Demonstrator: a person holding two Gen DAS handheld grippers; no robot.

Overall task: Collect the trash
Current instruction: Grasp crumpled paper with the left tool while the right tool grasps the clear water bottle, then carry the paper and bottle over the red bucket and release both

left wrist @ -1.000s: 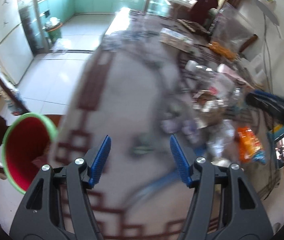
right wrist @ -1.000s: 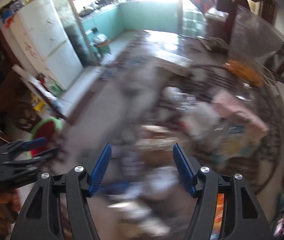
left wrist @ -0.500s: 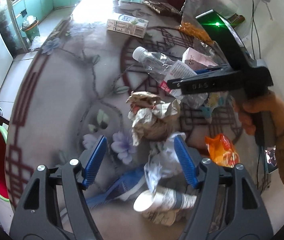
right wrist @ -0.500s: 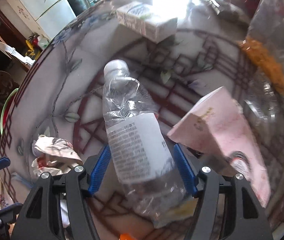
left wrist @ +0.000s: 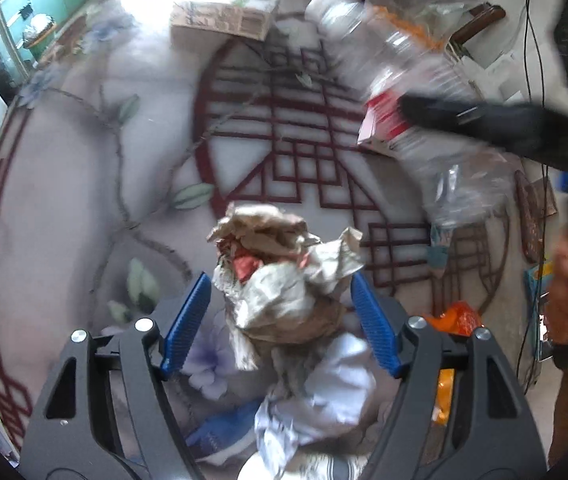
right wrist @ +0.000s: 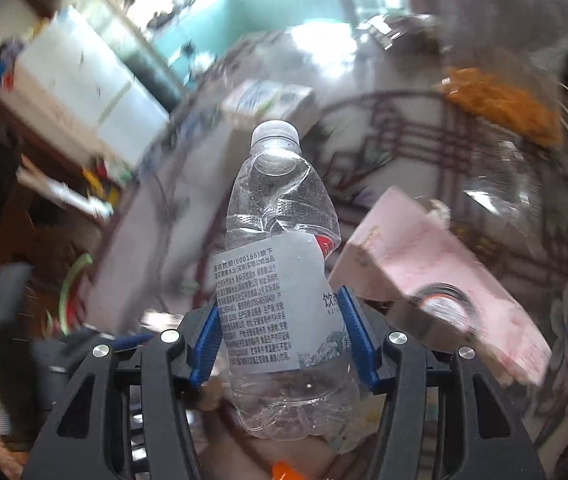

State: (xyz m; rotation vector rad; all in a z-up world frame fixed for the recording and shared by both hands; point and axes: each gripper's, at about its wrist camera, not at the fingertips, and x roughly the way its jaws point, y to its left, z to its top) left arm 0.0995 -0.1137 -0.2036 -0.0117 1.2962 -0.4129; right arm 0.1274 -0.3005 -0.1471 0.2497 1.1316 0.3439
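crumpled paper (left wrist: 280, 280) lies on the table (left wrist: 64, 208), carton (left wrist: 224, 20) behind it.

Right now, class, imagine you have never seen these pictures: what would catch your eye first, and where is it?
First, the crushed clear water bottle, clamped between the closing blue pads of the right gripper, cap pointing away. Next, the crumpled paper wad on the patterned table, between the opening jaws of the left gripper, untouched. A pink box lies right of the bottle.

Crumpled matt paper wad (left wrist: 284, 276), clear glossy plastic bottle (right wrist: 284, 240), glossy tabletop (left wrist: 84, 200)
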